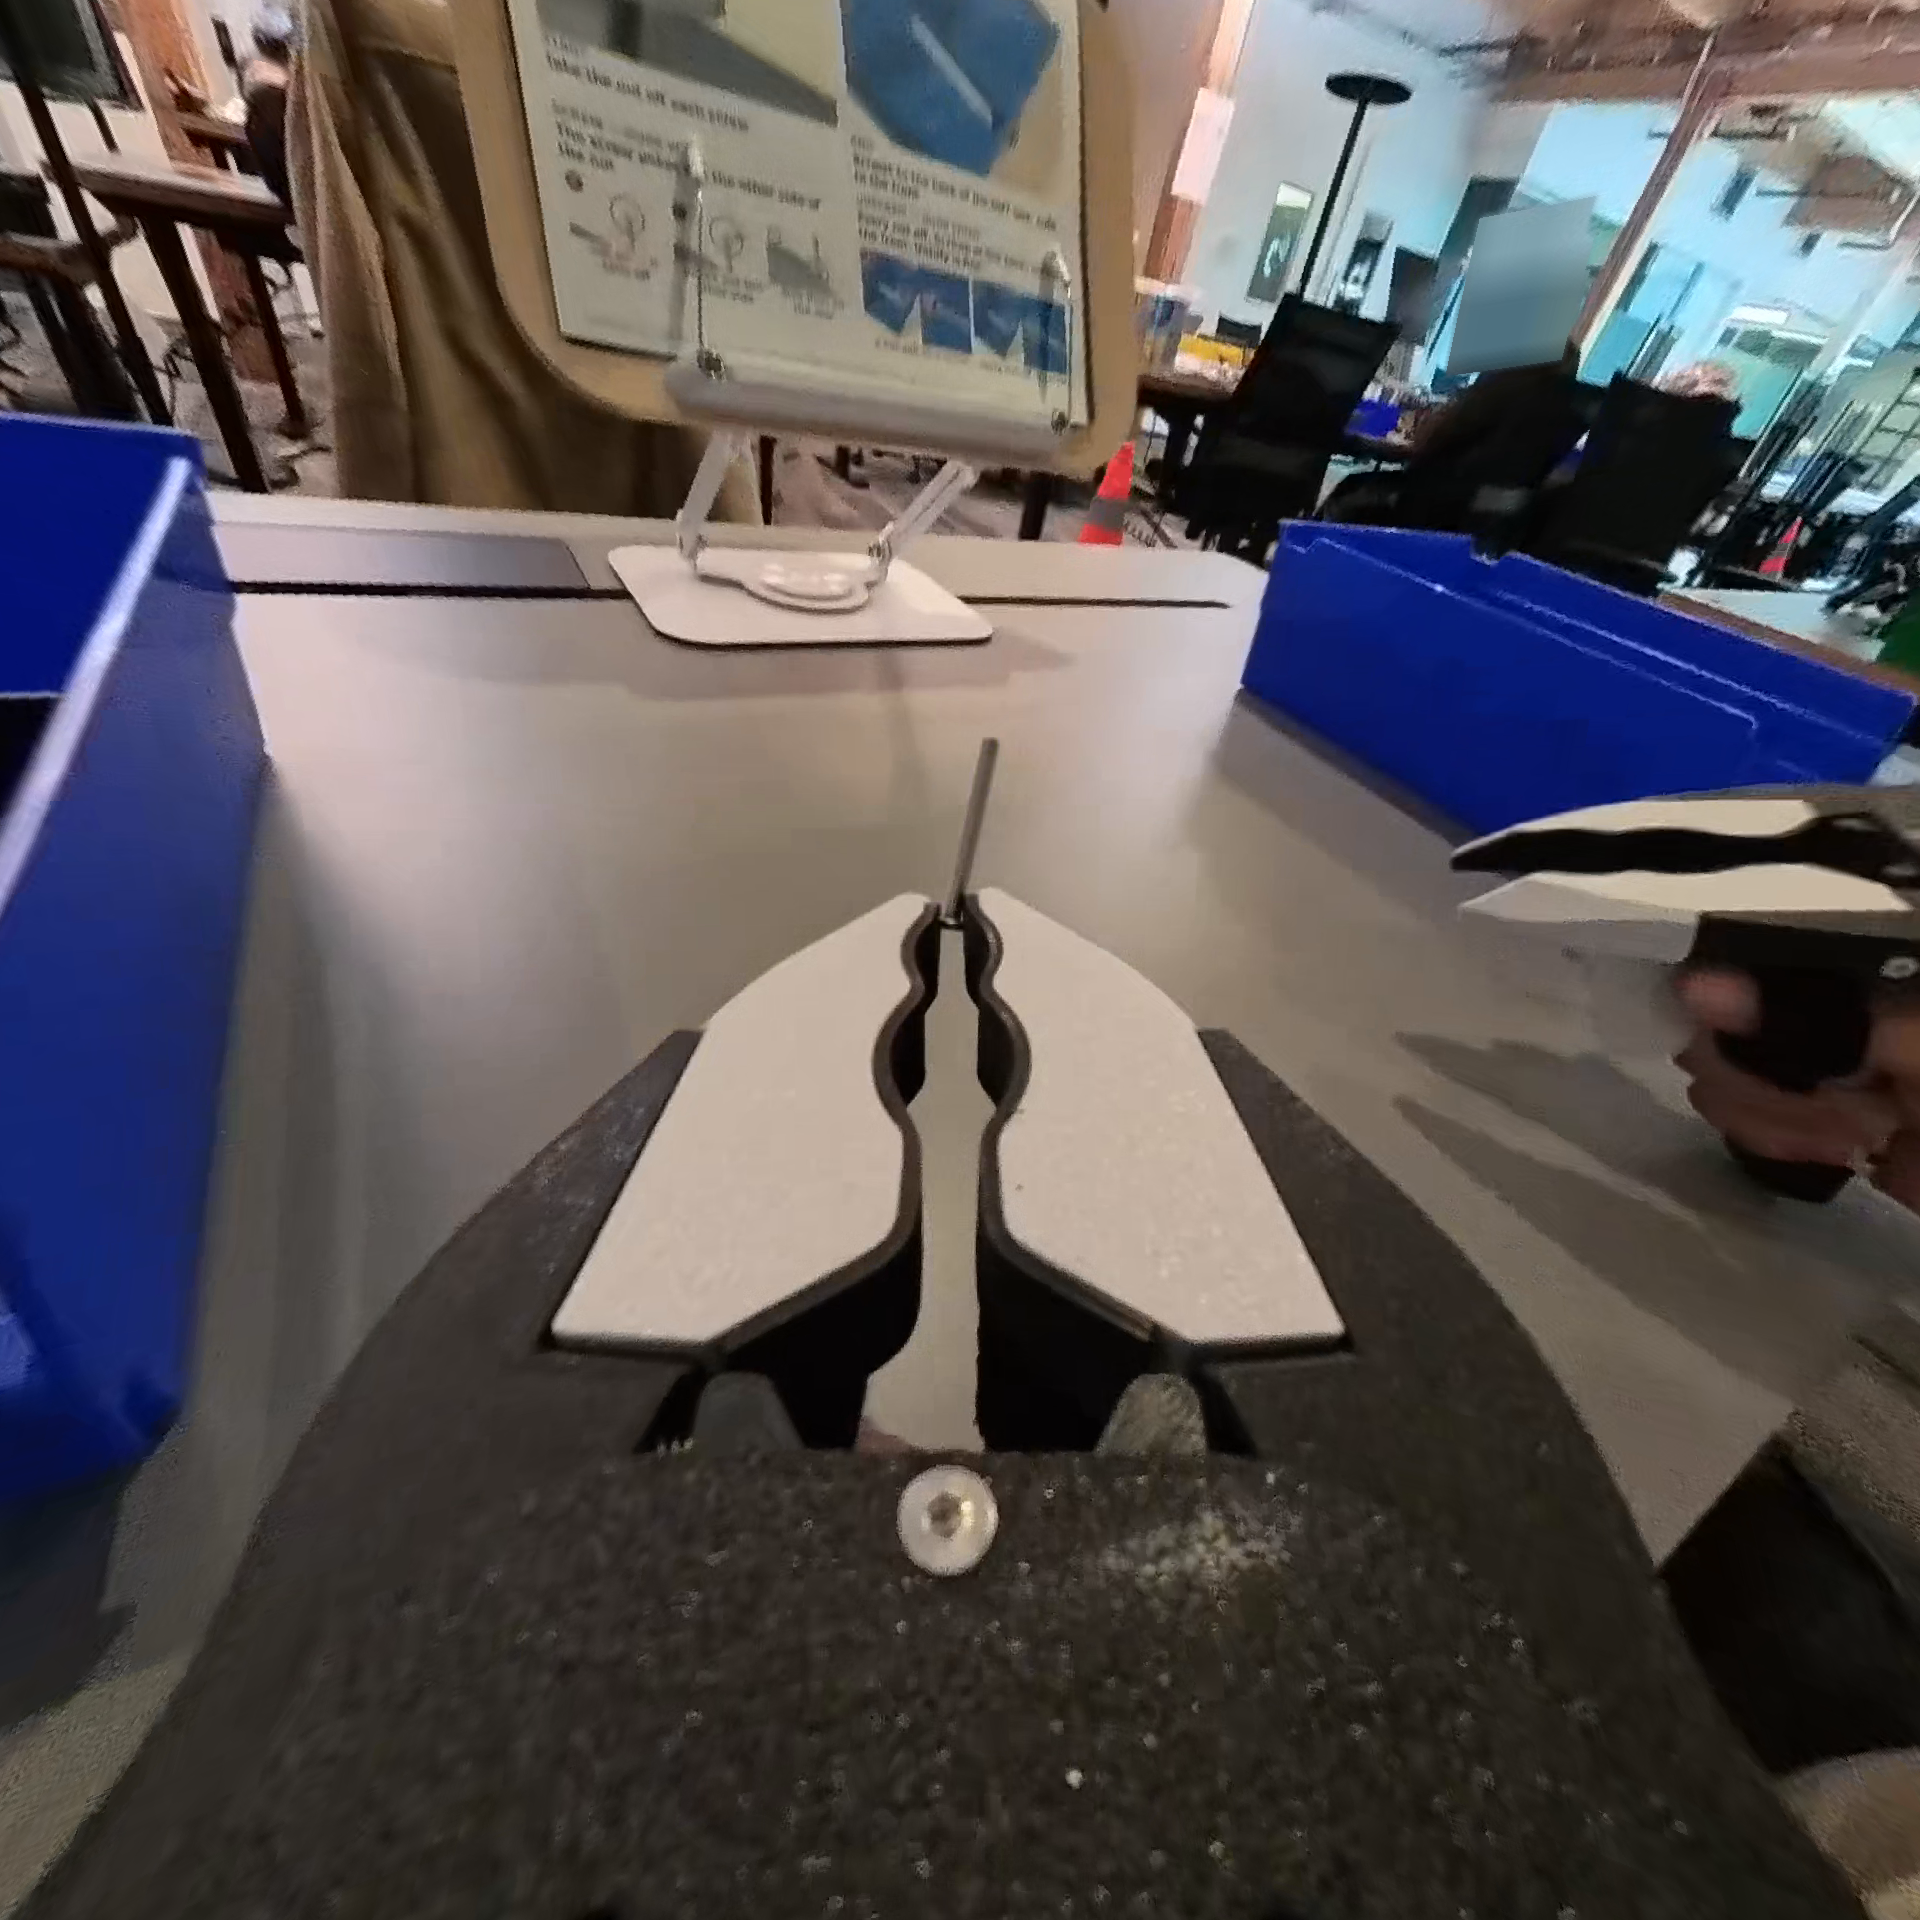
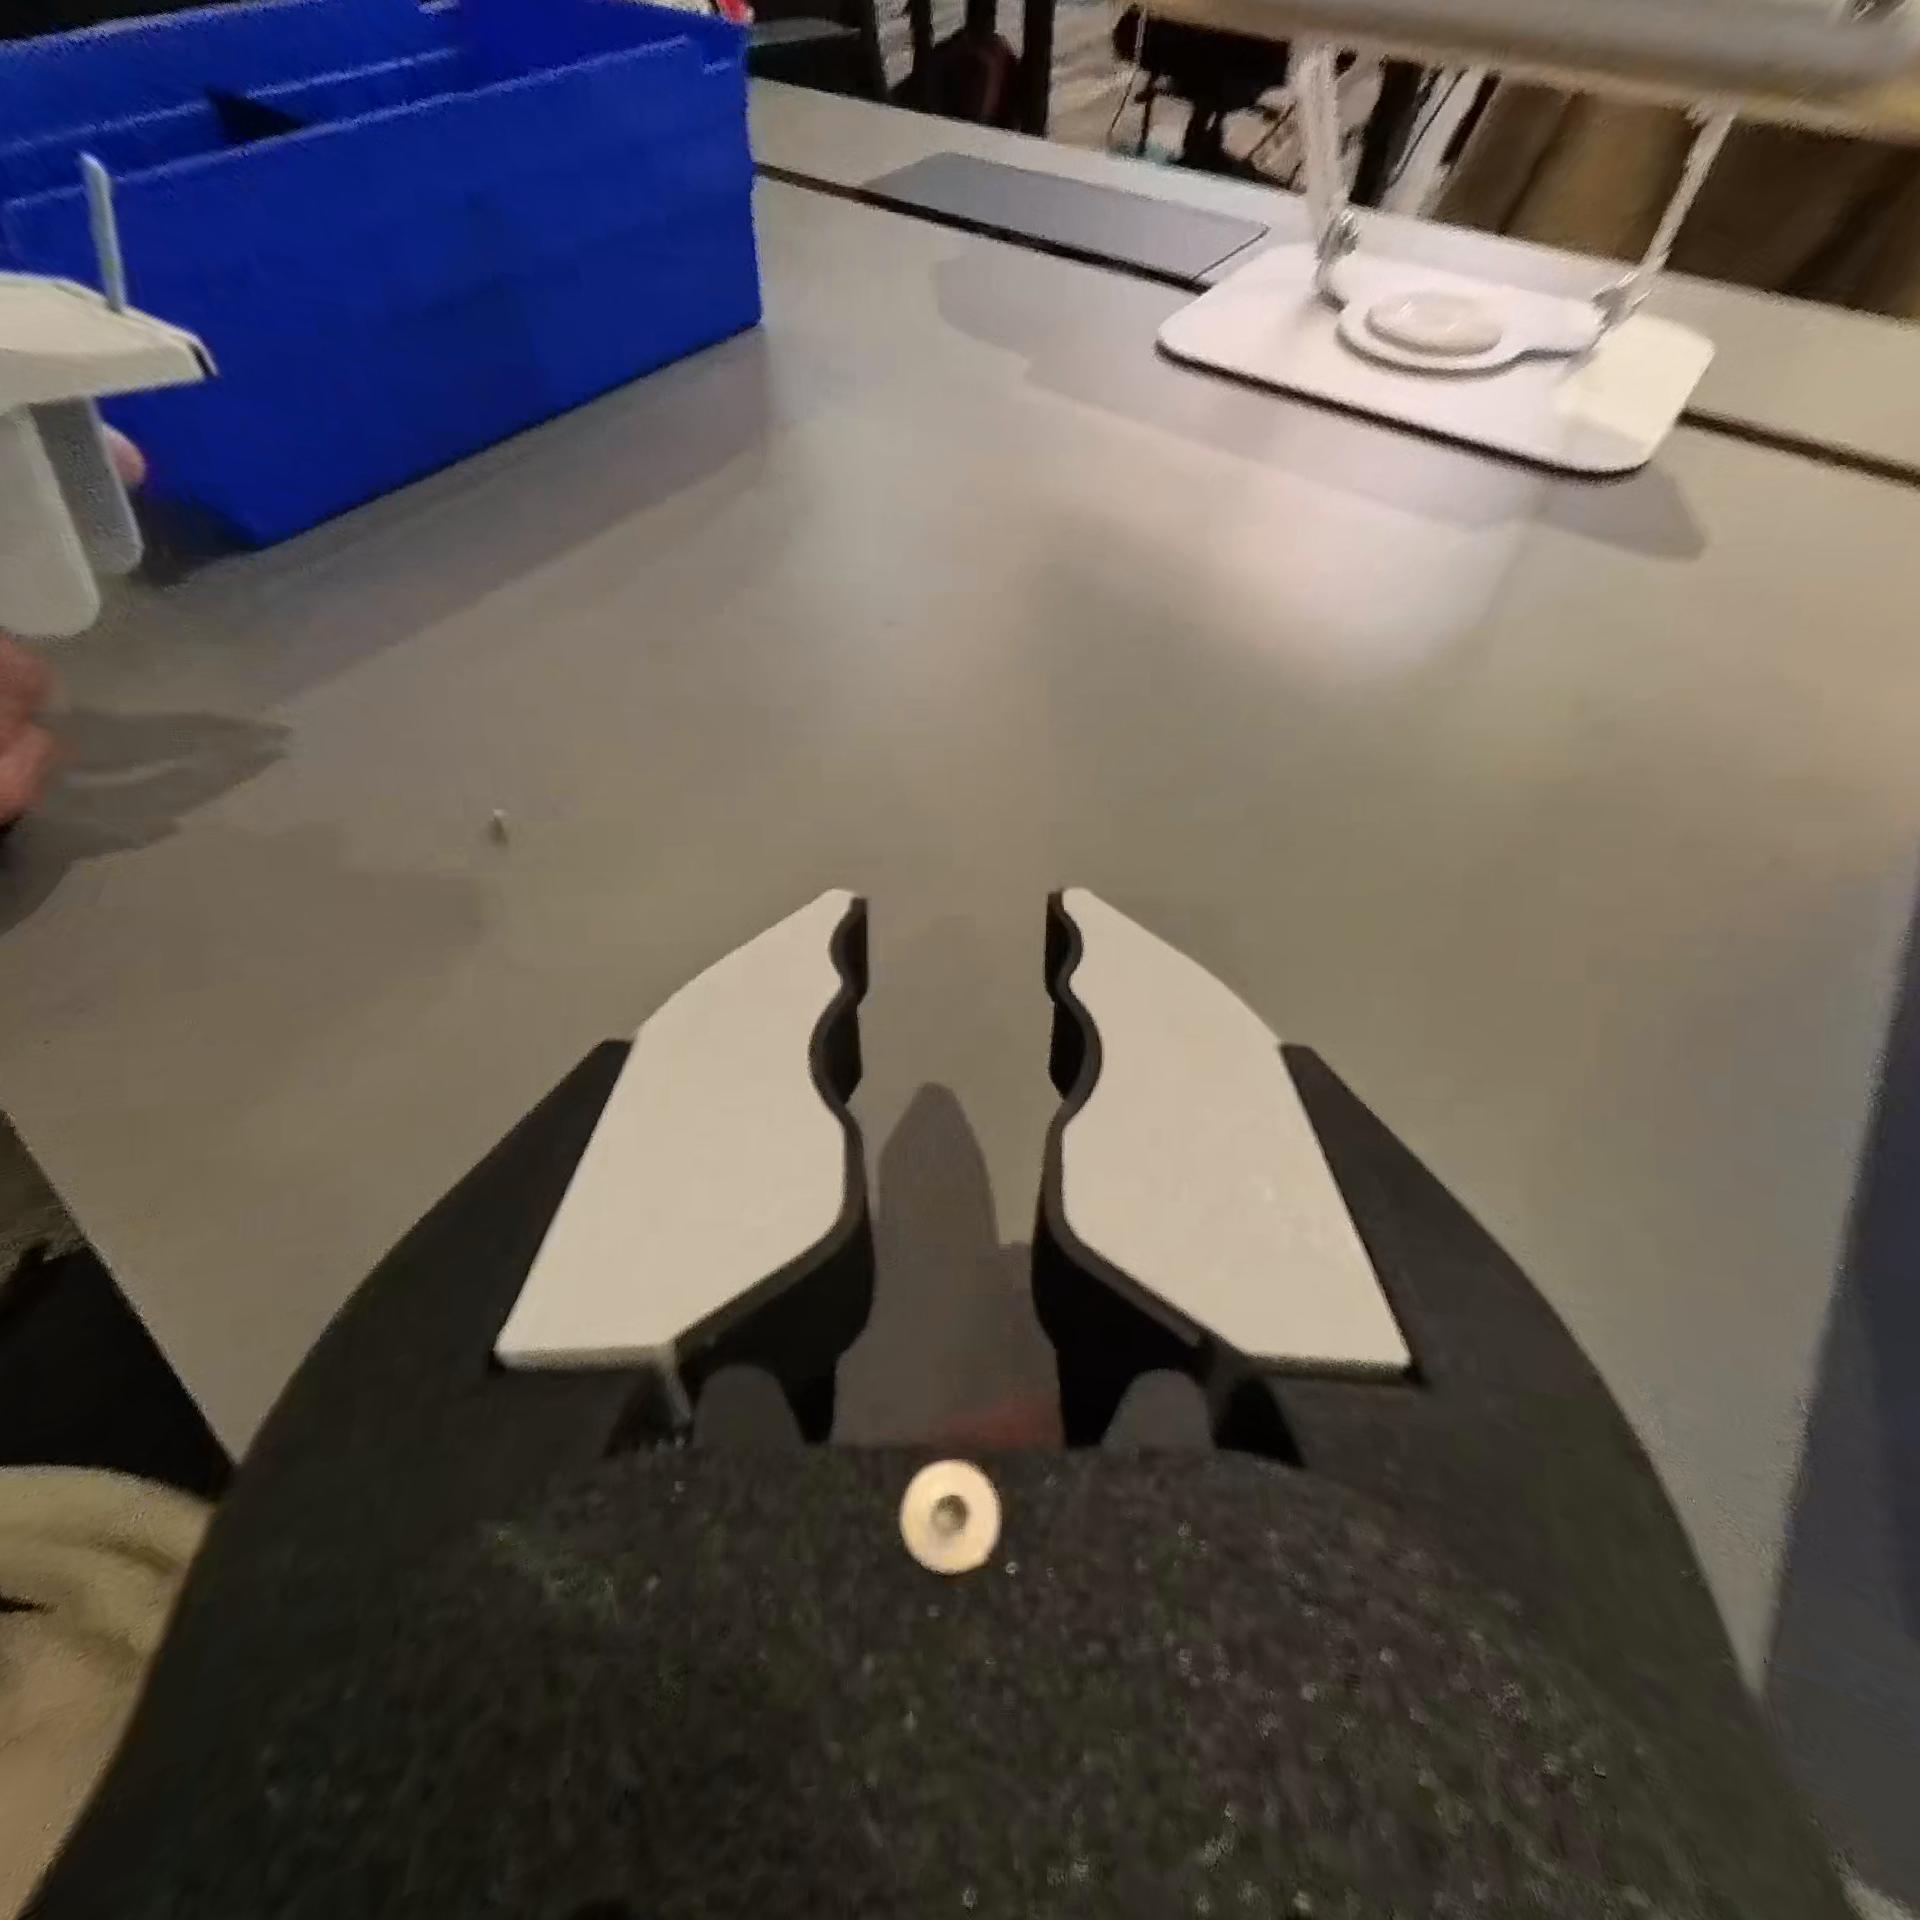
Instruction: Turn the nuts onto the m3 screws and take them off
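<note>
My left gripper (image 1: 954, 909) is shut on the lower end of a thin, long metal screw (image 1: 977, 821), which sticks up and forward from the fingertips above the grey table (image 1: 623, 831). From the right wrist view the same screw (image 2: 104, 229) stands upright in the left gripper (image 2: 192, 358) at the left edge. My right gripper (image 2: 956, 914) is open and empty, low over the table. It also shows in the left wrist view (image 1: 1460, 883), to the right of the screw. A tiny metal piece, perhaps a nut (image 2: 500, 824), lies on the table left of my right gripper.
A blue bin (image 1: 114, 831) stands at the left and another blue bin (image 1: 1558, 675) at the right. A white stand (image 1: 800, 592) holding an instruction sheet (image 1: 800, 187) sits at the back centre. A person's hand (image 1: 1787, 1081) holds the right gripper's handle. Some 20 cm of space lies between my two pairs of fingers.
</note>
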Motion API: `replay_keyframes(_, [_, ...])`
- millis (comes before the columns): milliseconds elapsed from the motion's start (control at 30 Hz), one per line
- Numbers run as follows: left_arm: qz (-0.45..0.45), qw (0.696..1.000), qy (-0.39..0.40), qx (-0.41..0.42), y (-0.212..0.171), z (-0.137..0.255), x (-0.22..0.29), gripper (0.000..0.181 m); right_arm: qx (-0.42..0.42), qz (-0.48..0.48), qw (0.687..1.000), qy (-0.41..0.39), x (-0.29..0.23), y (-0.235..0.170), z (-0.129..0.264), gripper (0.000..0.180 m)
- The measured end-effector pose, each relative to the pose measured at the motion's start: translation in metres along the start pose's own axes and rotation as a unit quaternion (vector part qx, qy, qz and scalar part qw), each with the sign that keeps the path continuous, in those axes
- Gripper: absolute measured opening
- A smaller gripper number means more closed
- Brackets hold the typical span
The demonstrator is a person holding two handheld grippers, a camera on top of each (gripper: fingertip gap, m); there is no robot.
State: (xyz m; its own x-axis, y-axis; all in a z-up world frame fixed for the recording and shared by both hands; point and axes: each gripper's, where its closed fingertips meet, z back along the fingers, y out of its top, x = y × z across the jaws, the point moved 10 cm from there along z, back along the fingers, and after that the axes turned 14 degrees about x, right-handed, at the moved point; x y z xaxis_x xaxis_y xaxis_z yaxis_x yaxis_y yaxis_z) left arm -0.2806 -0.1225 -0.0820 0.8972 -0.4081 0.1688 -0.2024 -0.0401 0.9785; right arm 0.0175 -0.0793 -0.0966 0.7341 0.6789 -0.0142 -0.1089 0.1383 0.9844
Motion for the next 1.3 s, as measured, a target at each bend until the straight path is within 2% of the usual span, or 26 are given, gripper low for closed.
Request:
replay_keyframes(33, [-0.006,1.000,0.001,-0.004,0.001,0.001,0.000,0.004,-0.007,0.000,1.000,0.011,-0.003,0.000,-0.002,0.032])
replay_keyframes(133, [-0.019,1.000,0.020,-0.005,-0.001,0.003,-0.005,0.004,-0.046,0.002,0.994,0.095,-0.034,0.001,-0.008,0.030])
replay_keyframes(267, [-0.020,1.000,0.015,0.007,0.000,0.003,-0.005,0.004,-0.094,0.048,0.972,0.210,-0.129,-0.008,-0.004,0.031])
replay_keyframes(367, [-0.015,1.000,-0.001,0.013,0.000,0.004,-0.005,0.004,-0.133,0.154,0.960,0.192,-0.169,-0.030,-0.011,0.022])
replay_keyframes(400, [-0.010,1.000,-0.007,0.015,0.000,0.005,-0.005,0.004,-0.111,0.160,0.967,0.164,-0.164,-0.032,-0.014,0.019])
replay_keyframes(467, [-0.001,1.000,-0.012,0.018,0.001,0.005,-0.006,0.004,-0.123,0.143,0.969,0.160,-0.148,-0.030,-0.016,0.012])
replay_keyframes(533, [0.003,1.000,-0.023,0.021,0.001,0.006,-0.006,0.004,-0.123,0.103,0.973,0.168,-0.137,-0.028,-0.016,0.016])
replay_keyframes(667, [-0.001,0.999,-0.035,0.016,0.000,0.006,-0.004,0.004,-0.123,0.082,0.974,0.173,-0.135,-0.027,-0.017,0.014])
replay_keyframes(767, [-0.007,0.999,-0.039,0.018,0.000,0.006,-0.003,0.004,-0.096,0.013,0.978,0.185,-0.121,-0.020,-0.014,0.012])
replay_keyframes(833, [-0.008,0.999,-0.040,0.018,0.000,0.006,-0.002,0.004,-0.081,-0.013,0.983,0.166,-0.105,-0.013,-0.008,0.011])
replay_keyframes(967, [-0.004,0.999,-0.039,0.022,0.001,0.007,-0.003,0.004,-0.087,0.037,0.992,0.089,-0.078,-0.006,0.010,0.016])
replay_keyframes(1033, [0.003,0.999,-0.039,0.022,0.001,0.007,-0.005,0.004,-0.090,0.036,0.991,0.088,-0.080,-0.007,0.019,0.022])
replay_keyframes(1133, [0.011,0.999,-0.040,0.022,0.001,0.007,-0.006,0.004,-0.098,0.052,0.990,0.084,-0.091,-0.010,0.025,0.019])
replay_keyframes(1300, [0.006,0.999,-0.043,0.017,0.000,0.006,-0.005,0.004,-0.138,0.069,0.983,0.094,-0.106,-0.017,0.009,0.019])
